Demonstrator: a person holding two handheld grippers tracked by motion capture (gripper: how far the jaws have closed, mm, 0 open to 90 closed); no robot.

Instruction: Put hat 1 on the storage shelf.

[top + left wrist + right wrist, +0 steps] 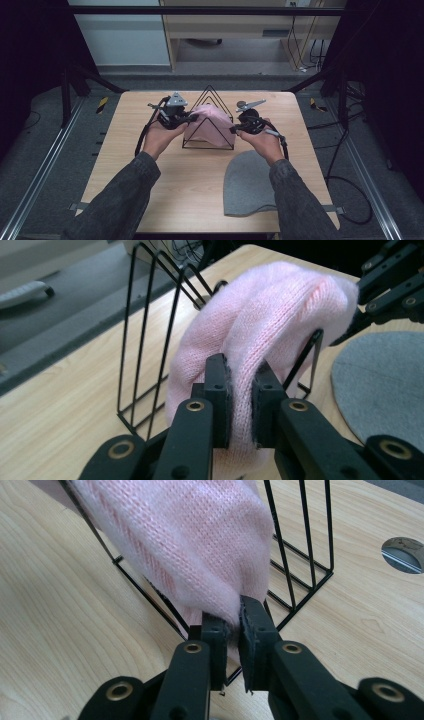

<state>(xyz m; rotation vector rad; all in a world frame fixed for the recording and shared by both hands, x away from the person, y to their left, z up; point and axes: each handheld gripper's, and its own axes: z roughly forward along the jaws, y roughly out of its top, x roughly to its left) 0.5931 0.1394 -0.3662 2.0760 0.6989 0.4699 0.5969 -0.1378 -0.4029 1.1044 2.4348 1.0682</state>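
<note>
A pink knit beanie lies inside a black wire triangular rack at the table's middle. My left gripper pinches the beanie's left edge, and my right gripper pinches its right edge. In the left gripper view the pink beanie is clamped between the jaws of the left gripper, with the rack's wires to the left. In the right gripper view the right gripper is shut on the beanie's lower corner, over the rack's front wire.
A grey beanie lies flat on the wooden table near the front right edge. A round cable grommet sits in the tabletop behind the rack. Floor rails and cables run along both sides of the table.
</note>
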